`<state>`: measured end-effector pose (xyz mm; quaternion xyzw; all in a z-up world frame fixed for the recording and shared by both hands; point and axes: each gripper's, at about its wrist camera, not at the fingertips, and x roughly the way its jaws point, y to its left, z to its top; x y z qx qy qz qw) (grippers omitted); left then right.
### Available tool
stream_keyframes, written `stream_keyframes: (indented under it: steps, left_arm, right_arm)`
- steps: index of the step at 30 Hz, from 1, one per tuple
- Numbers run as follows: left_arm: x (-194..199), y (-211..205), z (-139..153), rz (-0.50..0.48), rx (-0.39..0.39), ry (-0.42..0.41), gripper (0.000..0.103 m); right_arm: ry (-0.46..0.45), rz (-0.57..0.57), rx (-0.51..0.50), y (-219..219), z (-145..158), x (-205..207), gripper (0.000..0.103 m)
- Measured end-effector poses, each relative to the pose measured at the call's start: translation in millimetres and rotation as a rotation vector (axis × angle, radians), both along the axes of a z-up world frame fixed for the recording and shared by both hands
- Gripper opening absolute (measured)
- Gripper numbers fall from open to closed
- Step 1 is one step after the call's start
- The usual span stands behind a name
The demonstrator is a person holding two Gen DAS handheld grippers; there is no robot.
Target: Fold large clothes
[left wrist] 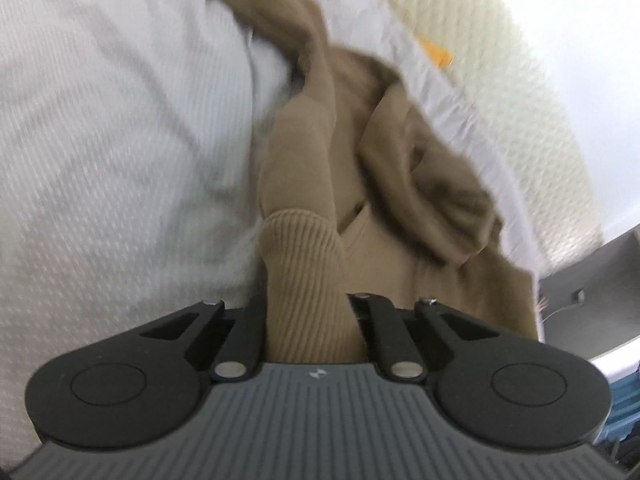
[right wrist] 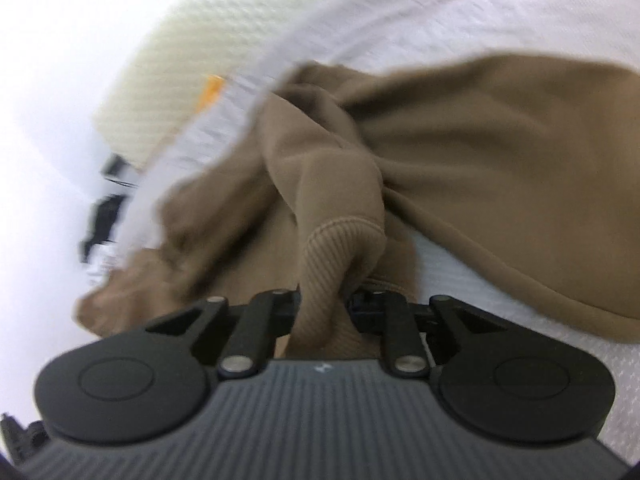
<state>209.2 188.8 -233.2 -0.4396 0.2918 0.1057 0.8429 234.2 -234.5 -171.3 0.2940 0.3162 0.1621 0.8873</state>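
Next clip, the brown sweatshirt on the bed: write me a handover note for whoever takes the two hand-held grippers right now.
Left hand-held gripper: shut on one ribbed cuff.
Right hand-held gripper: shut on the other ribbed cuff.
Brown sweatshirt: bunched and crumpled on the white bedsheet, near the bed edge.
Done: both cuffs gripped.
Left: probably spread it flat, then fold; no fold shows yet.

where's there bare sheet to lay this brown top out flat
The widest bare patch is the white sheet beside the brown top in the left wrist view, away from the bed edge. A smaller strip shows under the top's hem in the right wrist view. It is crowded toward the bed edge, where the bunched fabric lies. Both cuffs are pinched in the grippers.
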Motion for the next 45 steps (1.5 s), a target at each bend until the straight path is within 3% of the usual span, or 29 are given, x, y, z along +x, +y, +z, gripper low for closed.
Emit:
stream_keyframes:
  steps: [4,7,13,17,22,25,28,30,32,35,36,41,45]
  left_arm:
    - [-12.1,17.0,22.3,0.026,0.012,-0.044,0.01]
    - [-19.0,35.6,40.9,0.035,-0.011,-0.056,0.01]
    - [-40.9,59.9,89.4,0.027,0.017,-0.051,0.009]
    - [-44.7,70.1,89.2,0.01,0.027,0.062,0.01]
    - [-33.4,76.0,52.0,0.007,0.008,0.263,0.01]
    - [-26.4,77.1,39.1,-0.003,0.013,0.323,0.012]
    - [-27.7,79.9,38.3,-0.011,-0.009,0.334,0.024]
    - [-28.0,82.5,44.3,-0.022,-0.024,0.346,0.059]
    - [-38.9,80.6,55.5,-0.036,-0.004,0.337,0.071]
    - [-54.4,73.5,78.9,-0.07,0.023,0.292,0.075]
    - [-59.5,70.9,88.1,-0.076,0.04,0.275,0.075]
    - [-68.4,37.7,123.6,-0.122,0.18,0.212,0.075]
    - [-61.4,-6.0,150.9,-0.193,0.266,0.138,0.075]
  right_arm:
    - [-0.081,0.068,0.012,9.1,28.9,-26.2,0.017]
    - [-0.094,0.108,0.012,16.8,45.1,-42.2,0.017]
    - [-0.077,0.175,-0.01,29.2,71.0,-81.4,0.017]
    - [0.047,0.196,-0.091,41.8,67.3,-88.3,0.017]
    - [0.28,0.2,-0.125,46.5,15.5,-80.9,0.018]
    - [0.327,0.189,-0.137,45.2,-8.5,-80.9,0.019]
    - [0.337,0.173,-0.076,37.6,-15.4,-81.2,0.022]
    - [0.332,0.166,-0.036,32.3,-12.1,-83.2,0.029]
    - [0.337,0.16,-0.026,26.3,-8.5,-87.8,0.04]
    - [0.315,0.143,-0.032,16.1,1.3,-97.5,0.071]
    - [0.299,0.138,-0.029,12.6,4.4,-100.8,0.075]
    - [0.204,0.111,-0.035,-0.2,24.7,-97.5,0.076]
    - [0.113,0.077,-0.111,2.5,44.3,-83.5,0.075]
